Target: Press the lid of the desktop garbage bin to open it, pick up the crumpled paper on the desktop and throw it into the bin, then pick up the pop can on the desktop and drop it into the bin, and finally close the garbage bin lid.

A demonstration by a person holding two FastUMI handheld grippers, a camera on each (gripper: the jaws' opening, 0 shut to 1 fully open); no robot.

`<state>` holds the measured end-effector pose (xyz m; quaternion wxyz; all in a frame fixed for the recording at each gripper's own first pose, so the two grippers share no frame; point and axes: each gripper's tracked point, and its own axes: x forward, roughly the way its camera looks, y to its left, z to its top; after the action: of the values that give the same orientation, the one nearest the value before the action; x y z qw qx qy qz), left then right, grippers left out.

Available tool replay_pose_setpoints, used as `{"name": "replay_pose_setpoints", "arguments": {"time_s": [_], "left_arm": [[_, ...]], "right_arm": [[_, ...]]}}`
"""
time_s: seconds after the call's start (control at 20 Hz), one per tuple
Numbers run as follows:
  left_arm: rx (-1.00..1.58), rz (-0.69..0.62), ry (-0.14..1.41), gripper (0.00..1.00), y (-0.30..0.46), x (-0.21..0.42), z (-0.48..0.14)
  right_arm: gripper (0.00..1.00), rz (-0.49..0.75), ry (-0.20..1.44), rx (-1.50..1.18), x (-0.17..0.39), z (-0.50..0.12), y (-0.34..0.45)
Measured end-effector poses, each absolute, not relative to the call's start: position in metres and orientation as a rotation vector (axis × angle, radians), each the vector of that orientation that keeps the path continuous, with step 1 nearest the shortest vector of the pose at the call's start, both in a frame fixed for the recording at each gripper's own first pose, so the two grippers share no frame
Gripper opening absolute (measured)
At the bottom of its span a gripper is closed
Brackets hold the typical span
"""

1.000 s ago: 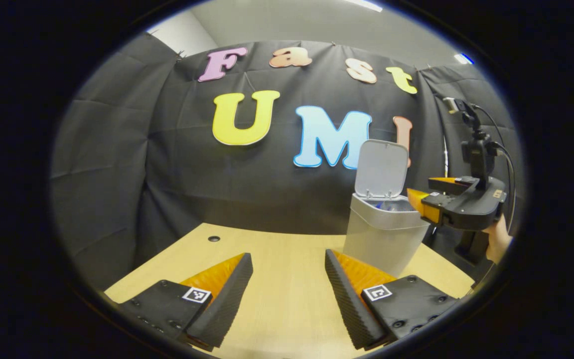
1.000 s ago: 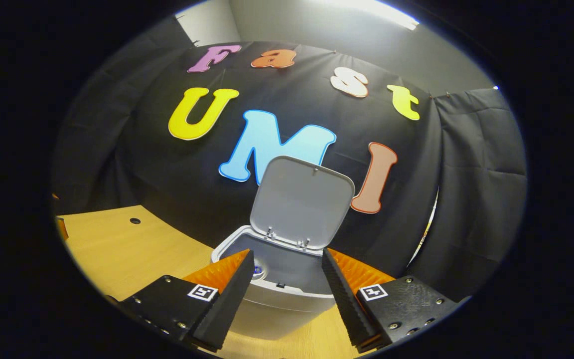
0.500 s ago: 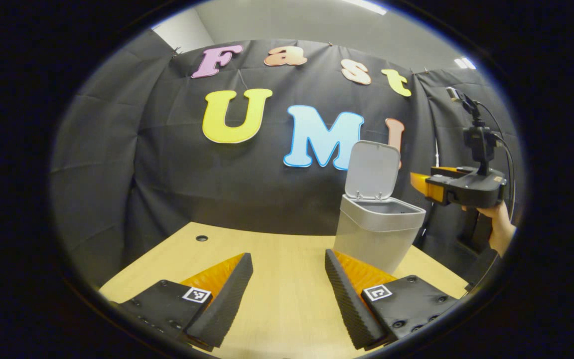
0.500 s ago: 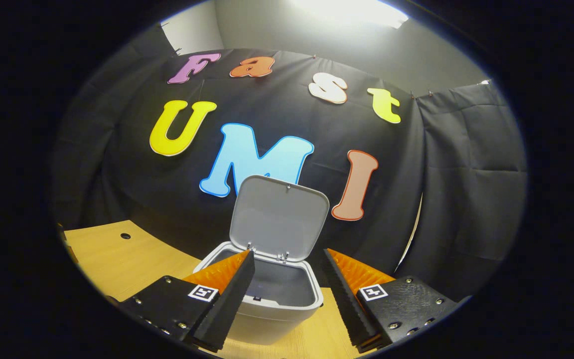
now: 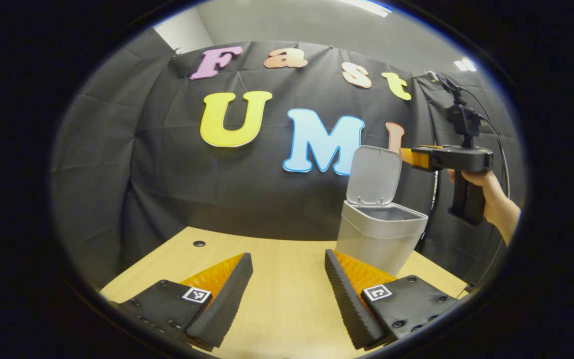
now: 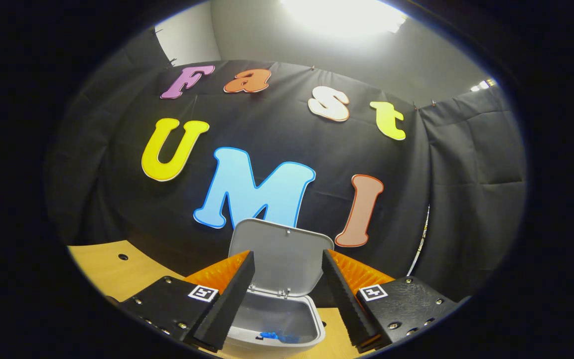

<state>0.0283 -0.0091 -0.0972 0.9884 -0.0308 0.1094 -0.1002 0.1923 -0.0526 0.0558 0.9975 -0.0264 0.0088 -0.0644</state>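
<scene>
Bin (image 5: pixel 379 234) lid up, both grippers empty: we judge only the closing step is left.

Bin sits right of centre in the left gripper view, on the wooden desktop (image 5: pixel 277 279); pale grey, tapered body, its lid (image 5: pixel 372 174) hinged at the far edge and standing nearly upright. In the right gripper view the bin (image 6: pixel 277 329) lies at bottom centre, lid (image 6: pixel 287 259) framed between the fingers, something blue in the well, too small to name. Right gripper (image 5: pixel 409 155), seen at the right edge of the left gripper view with a hand (image 5: pixel 491 197) on its grip, is held level beside the lid's top edge; we take this as lining up to push the lid down. Its jaws stand well apart and hold nothing. Left gripper (image 5: pixel 287 284) hangs low over the desktop, jaws equally wide and empty, we judge parked clear.
</scene>
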Motion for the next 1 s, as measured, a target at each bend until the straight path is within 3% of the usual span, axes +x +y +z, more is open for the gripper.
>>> {"name": "replay_pose_setpoints", "arguments": {"time_s": [0.55, 1.0], "left_arm": [[-0.035, -0.199, 0.216, 0.95, 0.001, 0.082, -0.091], [-0.049, -0.175, 0.232, 0.95, 0.002, 0.093, -0.084]], "right_arm": [[0.87, -0.134, 0.046, -0.013, 0.28, 0.078, -0.056], [0.88, -0.161, 0.072, 0.04, 0.321, 0.078, -0.068]]}}
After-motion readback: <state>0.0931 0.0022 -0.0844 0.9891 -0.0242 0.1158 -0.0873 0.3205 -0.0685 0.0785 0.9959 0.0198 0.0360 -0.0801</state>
